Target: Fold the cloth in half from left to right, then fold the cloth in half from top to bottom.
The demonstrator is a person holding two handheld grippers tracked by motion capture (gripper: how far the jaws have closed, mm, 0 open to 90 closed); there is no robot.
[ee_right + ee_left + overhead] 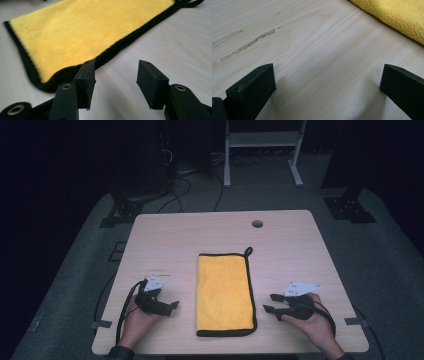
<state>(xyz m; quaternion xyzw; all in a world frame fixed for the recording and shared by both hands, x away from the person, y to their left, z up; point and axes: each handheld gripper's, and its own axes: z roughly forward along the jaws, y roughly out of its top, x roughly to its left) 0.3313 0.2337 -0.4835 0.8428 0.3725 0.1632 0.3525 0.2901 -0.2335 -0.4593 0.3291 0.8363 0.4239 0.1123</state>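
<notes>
A folded yellow towel (224, 292) with black trim and a hanging loop lies lengthwise in the middle of the wooden table (295, 245). My left gripper (172, 306) rests on the table left of the towel, jaws wide apart over bare wood (324, 75), with the yellow towel (402, 17) at the upper right of its view. My right gripper (269, 303) sits just right of the towel's near end, jaws apart with nothing between them. In the right gripper view the towel (82, 32) stretches away ahead of the fingertips (86, 75), its black edge just beyond them.
A round cable hole (257, 223) sits near the table's far edge. Beyond the table stand a white frame (262, 150) and dark stands on the grey floor. Scuff marks (249, 45) streak the wood in the left gripper view.
</notes>
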